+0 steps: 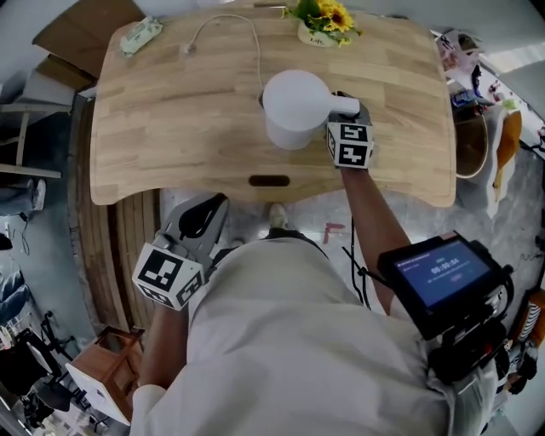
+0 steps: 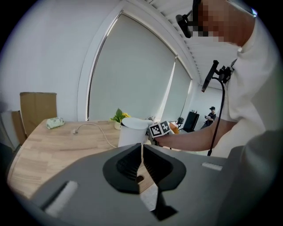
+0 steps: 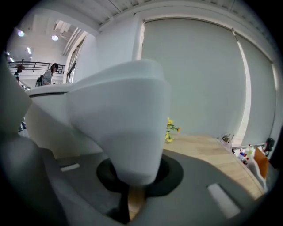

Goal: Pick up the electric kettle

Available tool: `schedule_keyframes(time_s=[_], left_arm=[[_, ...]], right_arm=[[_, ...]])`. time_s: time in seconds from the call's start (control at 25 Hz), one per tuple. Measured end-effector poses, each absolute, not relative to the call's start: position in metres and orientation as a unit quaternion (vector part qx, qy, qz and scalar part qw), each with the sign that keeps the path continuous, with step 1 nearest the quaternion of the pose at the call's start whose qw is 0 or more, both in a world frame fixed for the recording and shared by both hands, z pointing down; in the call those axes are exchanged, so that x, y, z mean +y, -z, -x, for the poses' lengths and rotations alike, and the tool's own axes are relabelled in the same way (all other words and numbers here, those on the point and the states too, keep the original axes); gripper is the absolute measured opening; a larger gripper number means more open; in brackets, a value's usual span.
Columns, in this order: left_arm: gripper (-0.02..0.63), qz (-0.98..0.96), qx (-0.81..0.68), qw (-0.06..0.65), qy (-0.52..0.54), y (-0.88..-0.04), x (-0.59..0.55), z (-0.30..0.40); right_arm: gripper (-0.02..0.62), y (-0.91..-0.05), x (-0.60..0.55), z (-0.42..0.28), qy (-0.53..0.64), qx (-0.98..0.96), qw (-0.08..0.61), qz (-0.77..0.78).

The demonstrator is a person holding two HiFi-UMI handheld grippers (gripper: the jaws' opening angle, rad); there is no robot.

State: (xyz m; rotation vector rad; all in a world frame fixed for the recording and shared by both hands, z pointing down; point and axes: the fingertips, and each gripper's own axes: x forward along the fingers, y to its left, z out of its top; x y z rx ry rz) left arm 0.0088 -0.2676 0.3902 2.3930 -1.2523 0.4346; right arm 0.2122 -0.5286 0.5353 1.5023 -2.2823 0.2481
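Observation:
A white electric kettle [image 1: 294, 106] stands upright near the middle of the wooden table [image 1: 170, 128], its handle [image 1: 342, 105] pointing right. My right gripper [image 1: 344, 109] is shut on that handle; in the right gripper view the white handle [image 3: 128, 132] fills the space between the jaws, with the kettle's body behind it. My left gripper [image 1: 203, 217] hangs below the table's near edge, apart from the kettle, jaws together with nothing between them. In the left gripper view the kettle [image 2: 131, 132] shows beyond the shut left gripper [image 2: 141, 159].
A white cable [image 1: 226, 21] runs from the kettle toward the table's far edge. Yellow flowers [image 1: 322, 21] stand at the far edge, a green packet [image 1: 140, 36] at the far left corner. A basket [image 1: 470, 145] and clutter sit right of the table.

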Motion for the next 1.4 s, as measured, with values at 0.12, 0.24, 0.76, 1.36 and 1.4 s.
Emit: schedule_keyframes(time_s=[0.12, 0.24, 0.76, 1.36, 1.4], left_arm=[[0.021, -0.852, -0.456, 0.204, -0.156, -0.390, -0.268, -0.002], [0.020, -0.850, -0.460, 0.202, -0.159, -0.389, -0.269, 0.003], [0.018, -0.852, -0.455, 0.209, -0.153, -0.387, -0.264, 0.001], [0.018, -0.855, -0.450, 0.228, -0.121, -0.385, -0.232, 0.038], [0.018, -0.856, -0.449, 0.227, -0.119, -0.385, -0.226, 0.042]], right_arm=[[0.037, -0.533, -0.530, -0.214, -0.090, -0.809, 0.193, -0.549], [0.035, -0.531, -0.529, -0.215, -0.096, -0.803, 0.184, -0.559], [0.038, -0.523, -0.534, -0.230, -0.131, -0.775, 0.135, -0.603], [0.040, -0.484, -0.530, -0.220, -0.114, -0.764, 0.122, -0.623], [0.041, -0.479, -0.525, -0.218, -0.112, -0.764, 0.120, -0.624]])
